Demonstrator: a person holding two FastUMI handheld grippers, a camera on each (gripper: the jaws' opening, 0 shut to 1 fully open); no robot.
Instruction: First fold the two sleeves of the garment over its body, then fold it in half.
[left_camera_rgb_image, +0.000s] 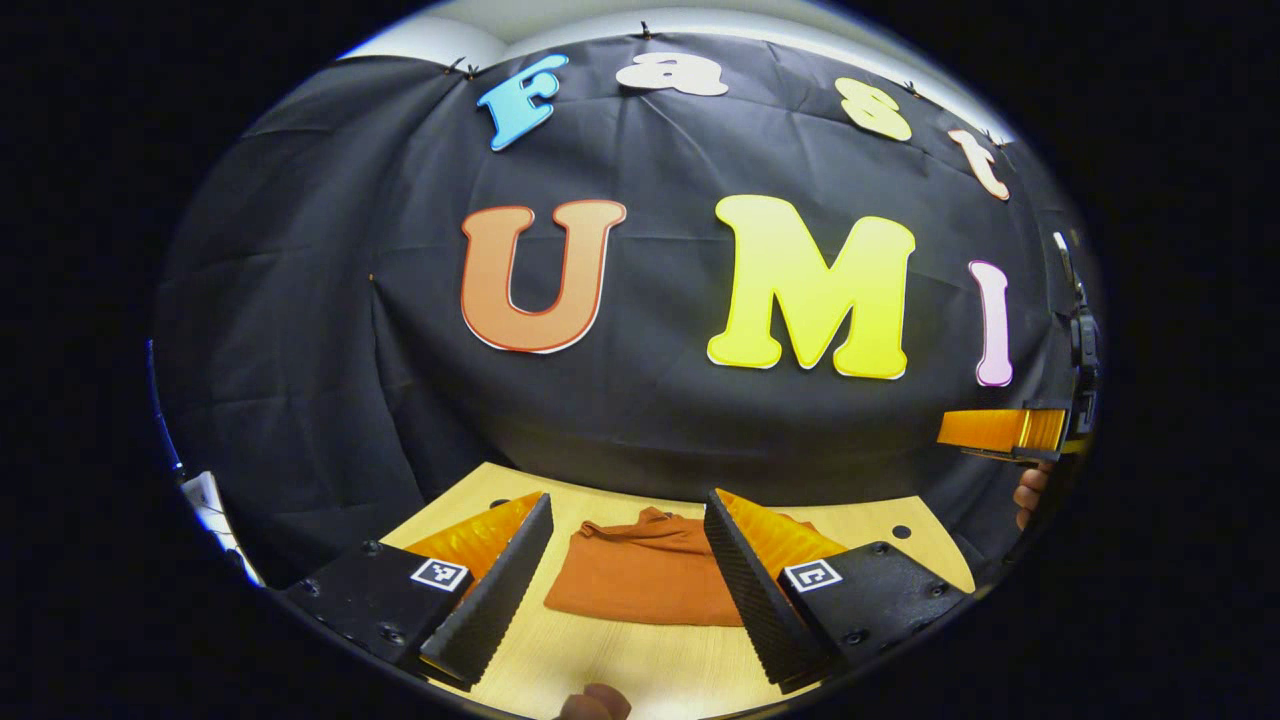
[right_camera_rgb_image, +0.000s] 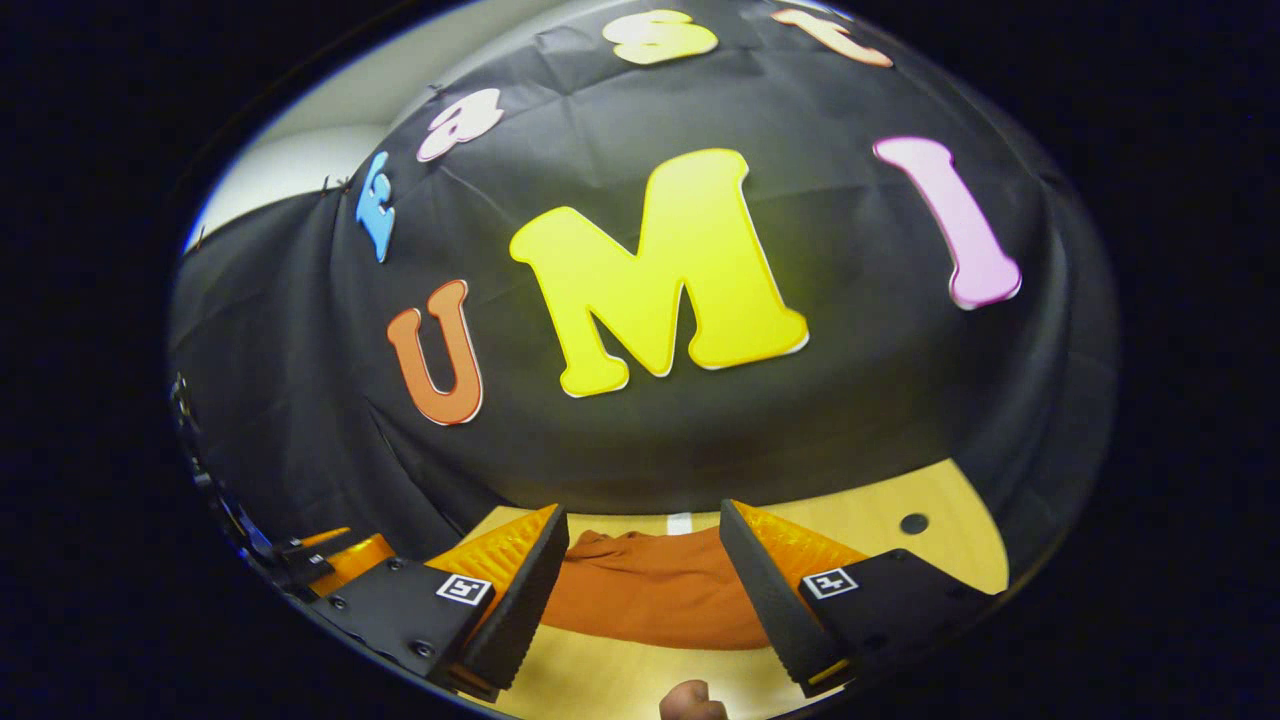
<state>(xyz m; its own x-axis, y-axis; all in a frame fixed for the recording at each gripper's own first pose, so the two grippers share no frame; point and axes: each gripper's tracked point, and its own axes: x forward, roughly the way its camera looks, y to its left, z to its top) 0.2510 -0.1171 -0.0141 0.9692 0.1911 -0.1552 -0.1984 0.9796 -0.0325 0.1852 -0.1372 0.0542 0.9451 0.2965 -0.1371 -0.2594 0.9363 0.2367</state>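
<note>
A fingertip (left_camera_rgb_image: 595, 703) shows at the bottom edge of the left gripper view, just below the left gripper (left_camera_rgb_image: 625, 585), whose two fingers are spread wide and hold nothing, raised above a pale wooden table (left_camera_rgb_image: 640, 665). Between and beyond those fingers the garment (left_camera_rgb_image: 645, 575), rust-orange, lies flat on the table as a compact shape, its collar end toward the booth's far wall. At the right edge of the same view the other gripper (left_camera_rgb_image: 1005, 430) hangs higher up, with part of a hand (left_camera_rgb_image: 1030, 497) below it.

In the right gripper view another fingertip (right_camera_rgb_image: 690, 700) sits at the bottom edge, and the right gripper (right_camera_rgb_image: 645, 590) is likewise spread apart and empty above the table (right_camera_rgb_image: 880, 520). The garment (right_camera_rgb_image: 655, 590) lies between its fingers, touching neither. Part of the left gripper (right_camera_rgb_image: 330, 560) shows low at the left. A dark round hole (right_camera_rgb_image: 913, 523) marks the tabletop to the right, well apart from the cloth.
</note>
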